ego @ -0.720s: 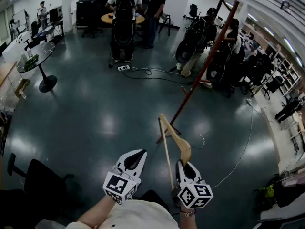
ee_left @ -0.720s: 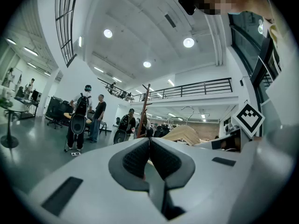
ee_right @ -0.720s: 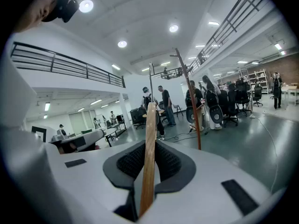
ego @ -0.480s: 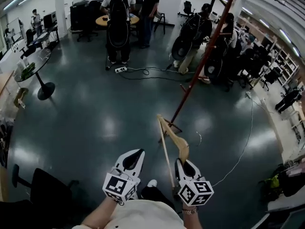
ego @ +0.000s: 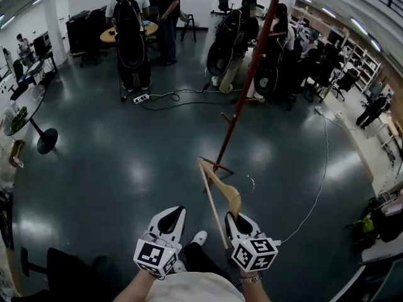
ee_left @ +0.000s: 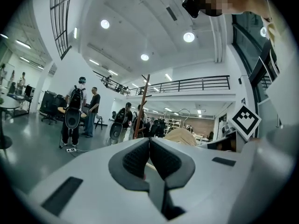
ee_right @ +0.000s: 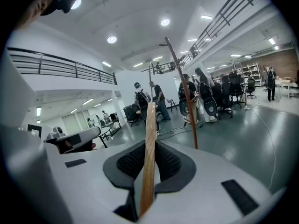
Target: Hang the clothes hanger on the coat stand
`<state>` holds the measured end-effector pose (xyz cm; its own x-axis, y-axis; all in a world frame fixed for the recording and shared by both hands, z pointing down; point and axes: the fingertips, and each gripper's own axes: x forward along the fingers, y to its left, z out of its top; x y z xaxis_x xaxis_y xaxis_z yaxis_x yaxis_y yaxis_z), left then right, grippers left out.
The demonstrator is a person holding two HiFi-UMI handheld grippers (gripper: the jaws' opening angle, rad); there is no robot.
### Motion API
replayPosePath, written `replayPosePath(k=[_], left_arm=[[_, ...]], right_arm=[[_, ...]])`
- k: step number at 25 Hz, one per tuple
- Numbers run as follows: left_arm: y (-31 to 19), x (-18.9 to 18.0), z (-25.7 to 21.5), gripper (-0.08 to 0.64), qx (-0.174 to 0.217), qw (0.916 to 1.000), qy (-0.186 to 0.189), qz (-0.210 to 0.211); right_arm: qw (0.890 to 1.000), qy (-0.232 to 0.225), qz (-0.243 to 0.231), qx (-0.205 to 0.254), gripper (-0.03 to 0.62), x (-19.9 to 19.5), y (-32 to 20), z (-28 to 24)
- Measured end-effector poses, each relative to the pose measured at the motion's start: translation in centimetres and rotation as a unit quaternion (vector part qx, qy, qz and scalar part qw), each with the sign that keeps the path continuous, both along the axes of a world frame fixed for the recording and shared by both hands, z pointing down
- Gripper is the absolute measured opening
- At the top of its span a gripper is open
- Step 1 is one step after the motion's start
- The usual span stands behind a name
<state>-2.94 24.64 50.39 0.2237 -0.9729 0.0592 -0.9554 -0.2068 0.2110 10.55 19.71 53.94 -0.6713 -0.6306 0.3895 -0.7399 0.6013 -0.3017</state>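
A wooden clothes hanger (ego: 220, 190) sticks forward from my right gripper (ego: 238, 221), which is shut on its lower bar (ee_right: 149, 157). The hanger's shoulder (ee_left: 182, 136) also shows past my left gripper (ego: 172, 217), whose jaws are shut with nothing between them. The coat stand (ego: 242, 90) is a tall reddish-brown pole that rises ahead of both grippers, its feet on the floor just beyond the hanger's tip. Its pole (ee_right: 183, 94) stands to the right of the held bar in the right gripper view, and its pegged top (ee_left: 142, 104) shows in the left gripper view.
Two people (ego: 146, 27) stand at a round table at the back. More people sit on chairs (ego: 264, 49) behind the coat stand. Cables (ego: 170, 96) and a power strip lie on the dark glossy floor. A small round table (ego: 28, 115) stands at the left.
I have moved forward: the coat stand's base is now nearer the hanger's tip and the pole looms taller. Both grippers keep their hold and their places.
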Motion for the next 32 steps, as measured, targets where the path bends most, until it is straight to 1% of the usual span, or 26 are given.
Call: replayPosePath(k=[3,7,10,12,14,16,19,23,28,32], left_arm=[[-3.2,-0.9,0.7,0.012,-0.012,0.9999,0.002,-0.005],[-8.4,-0.6,-0.1,0.012,-0.018,0.9998,-0.003,-0.009],[-13.4,0.1,-0.9,0.012,-0.008,0.9999,-0.010,-0.003],[-16.9,0.5,-1.6,0.012,0.001,0.9997,-0.026,0.002],[-19.9,0.2,-2.2,0.012,0.011,0.9992,-0.038,-0.003],[-22.3,-0.3,-3.2,0.012,0.023,0.9990,-0.035,-0.014],[-24.5,-0.7,-4.7,0.012,0.030,0.9988,-0.027,-0.028],[-26.4,-0.9,-5.6,0.012,0.025,0.9989,-0.025,-0.032],[-29.5,-1.6,-6.6,0.012,0.044,0.9979,-0.035,-0.031],[-32.4,-2.5,-7.6,0.012,0.051,0.9972,-0.047,-0.028]], right_arm=[[1.000,-0.001,-0.001,-0.010,0.069,-0.6,-2.9,0.8],[1.000,-0.001,-0.004,-0.024,0.069,0.1,-7.6,0.9],[1.000,-0.003,0.002,-0.018,0.069,0.9,-12.6,0.3],[1.000,-0.007,0.004,-0.011,0.069,1.2,-15.9,-0.4],[1.000,-0.009,0.003,-0.006,0.069,1.4,-18.8,-0.8],[1.000,-0.007,-0.002,0.000,0.069,1.5,-21.4,-1.3],[1.000,0.000,-0.013,0.009,0.069,1.4,-23.9,-2.5],[0.999,0.001,-0.027,0.017,0.069,0.7,-25.6,-3.9],[0.999,0.000,-0.017,0.028,0.069,-0.2,-28.4,-4.6],[0.999,-0.003,-0.010,0.039,0.069,-1.4,-31.0,-5.7]])
